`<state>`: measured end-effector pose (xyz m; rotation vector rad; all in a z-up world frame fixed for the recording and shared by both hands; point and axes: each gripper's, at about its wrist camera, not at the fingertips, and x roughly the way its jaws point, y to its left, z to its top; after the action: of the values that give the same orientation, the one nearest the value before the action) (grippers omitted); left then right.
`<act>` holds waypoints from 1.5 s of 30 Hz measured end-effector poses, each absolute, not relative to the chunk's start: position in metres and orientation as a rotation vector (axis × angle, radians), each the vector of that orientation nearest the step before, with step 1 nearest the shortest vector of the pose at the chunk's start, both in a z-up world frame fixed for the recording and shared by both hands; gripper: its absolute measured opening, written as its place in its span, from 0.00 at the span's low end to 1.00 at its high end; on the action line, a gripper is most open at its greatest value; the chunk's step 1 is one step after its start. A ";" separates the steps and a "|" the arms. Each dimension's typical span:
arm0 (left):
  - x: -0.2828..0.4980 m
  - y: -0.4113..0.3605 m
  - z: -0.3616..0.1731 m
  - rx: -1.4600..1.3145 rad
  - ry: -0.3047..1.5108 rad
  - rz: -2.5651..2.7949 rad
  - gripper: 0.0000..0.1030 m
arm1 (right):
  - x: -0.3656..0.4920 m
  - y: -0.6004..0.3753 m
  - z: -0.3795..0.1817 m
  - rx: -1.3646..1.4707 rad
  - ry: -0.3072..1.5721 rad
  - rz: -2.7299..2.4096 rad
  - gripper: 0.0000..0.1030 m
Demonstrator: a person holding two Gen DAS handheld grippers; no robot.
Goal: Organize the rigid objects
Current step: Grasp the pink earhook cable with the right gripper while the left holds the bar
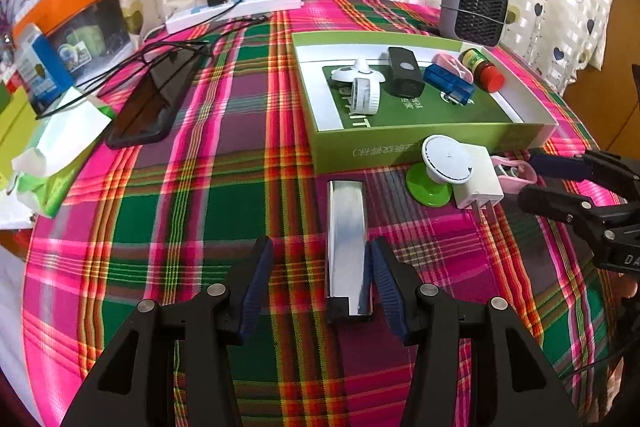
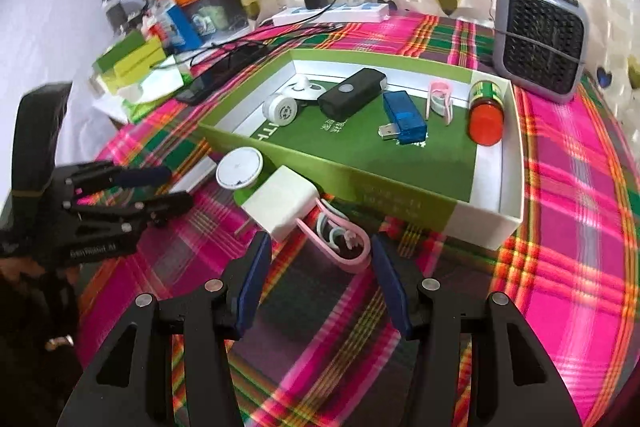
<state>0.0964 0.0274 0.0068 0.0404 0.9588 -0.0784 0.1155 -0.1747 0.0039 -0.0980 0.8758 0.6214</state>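
Both tongs stand open and empty. The left tongs (image 1: pixel 320 279) straddle part of the chrome bar (image 1: pixel 347 247) on the bench (image 1: pixel 200 227). The right tongs (image 2: pixel 318 279) frame the pink clip (image 2: pixel 340 241), lying just outside the green box (image 2: pixel 400 187).

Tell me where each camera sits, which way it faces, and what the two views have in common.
Left wrist: on the left tongs, angled down at the plaid tablecloth and shiny silver rectangular bar; its open tongs show, with the right tongs at the right edge.
Right wrist: on the right tongs, angled down at the pink plastic clip; its open tongs show, left tongs at left.
Shared: green cardboard box, white plug adapter, grey fan heater.
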 end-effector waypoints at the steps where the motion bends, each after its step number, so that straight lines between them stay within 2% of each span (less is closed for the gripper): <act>1: 0.096 0.027 0.007 0.044 0.959 -0.078 0.49 | 0.115 -0.174 0.004 -0.128 0.862 0.601 0.52; 10: 0.097 0.027 0.007 0.054 0.953 -0.079 0.49 | 0.121 -0.159 -0.004 -0.245 0.865 0.568 0.52; 25: 0.096 0.028 0.006 0.050 0.940 -0.097 0.48 | 0.125 -0.156 -0.007 -0.242 0.860 0.557 0.52; 30: 0.096 0.030 0.006 0.038 0.931 -0.089 0.41 | 0.124 -0.156 -0.007 -0.246 0.860 0.554 0.50; 32: 0.096 0.032 0.007 0.031 0.929 -0.084 0.35 | 0.123 -0.155 -0.007 -0.251 0.859 0.555 0.46; 40: 0.096 0.036 0.007 0.015 0.924 -0.080 0.26 | 0.121 -0.154 -0.006 -0.250 0.856 0.564 0.33; 43: 0.095 0.039 0.006 0.006 0.922 -0.077 0.22 | 0.119 -0.154 -0.006 -0.248 0.855 0.570 0.24; 45: 0.094 0.040 0.007 0.003 0.921 -0.077 0.21 | 0.117 -0.154 -0.006 -0.247 0.856 0.576 0.23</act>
<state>0.0942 0.0397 0.0065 0.0030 0.9207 -0.0772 0.1174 -0.1543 -0.0057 -0.2470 0.8556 0.5761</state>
